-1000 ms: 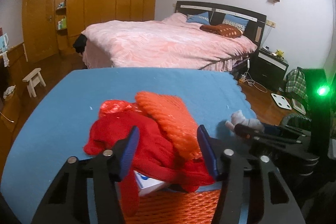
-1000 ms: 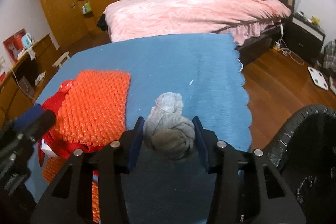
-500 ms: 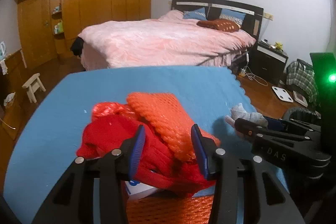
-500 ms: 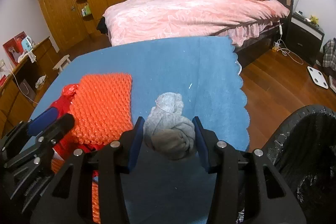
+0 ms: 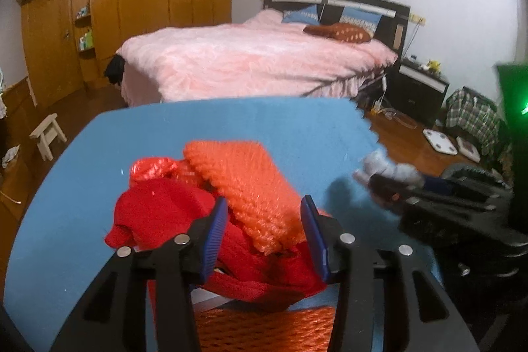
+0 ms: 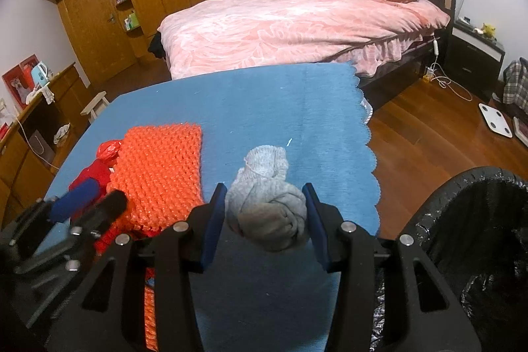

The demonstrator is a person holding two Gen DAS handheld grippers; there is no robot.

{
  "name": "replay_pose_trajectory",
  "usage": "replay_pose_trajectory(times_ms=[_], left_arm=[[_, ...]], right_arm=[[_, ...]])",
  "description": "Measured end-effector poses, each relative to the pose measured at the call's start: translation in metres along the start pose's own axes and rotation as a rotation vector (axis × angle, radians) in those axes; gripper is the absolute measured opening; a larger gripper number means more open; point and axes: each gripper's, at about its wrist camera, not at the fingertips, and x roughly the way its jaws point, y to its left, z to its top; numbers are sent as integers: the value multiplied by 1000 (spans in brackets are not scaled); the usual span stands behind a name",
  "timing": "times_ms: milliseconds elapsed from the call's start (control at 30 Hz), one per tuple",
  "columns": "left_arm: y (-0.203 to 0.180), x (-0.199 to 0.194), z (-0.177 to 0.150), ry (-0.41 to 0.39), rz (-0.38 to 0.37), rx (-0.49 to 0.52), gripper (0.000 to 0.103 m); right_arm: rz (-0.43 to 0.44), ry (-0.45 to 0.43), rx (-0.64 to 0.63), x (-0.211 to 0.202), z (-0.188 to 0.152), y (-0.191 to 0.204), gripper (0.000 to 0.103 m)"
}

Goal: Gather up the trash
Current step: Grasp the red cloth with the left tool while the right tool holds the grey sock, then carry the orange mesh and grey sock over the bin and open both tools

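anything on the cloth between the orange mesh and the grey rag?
Nothing. In the right wrist view a bare strip of blue cloth separates the orange mesh from the grey rag clamped in the right gripper.

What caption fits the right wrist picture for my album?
Right gripper clamps a balled grey sock over the blue cloth, black-lined bin waiting alongside.

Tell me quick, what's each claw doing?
Left gripper: just closed in on the orange net, gripping it.
Right gripper: shut on the grey sock ball.
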Motion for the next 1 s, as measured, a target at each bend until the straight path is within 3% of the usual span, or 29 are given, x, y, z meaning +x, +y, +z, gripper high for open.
replay_pose_trajectory(times_ms=[100, 233, 367, 1000], left_arm=[[1, 7, -4, 19, -1, -10, 45], [1, 6, -6, 12, -12, -12, 29], [-2, -1, -4, -20, -23, -7, 21], [-16, -65, 17, -132, -68, -7, 17]], right_arm=[[0, 3, -1, 0, 0, -1, 45], [1, 6, 3, 0, 1, -2, 45], [2, 3, 3, -1, 1, -1, 45], [9, -86, -6, -63, 11, 0, 45]])
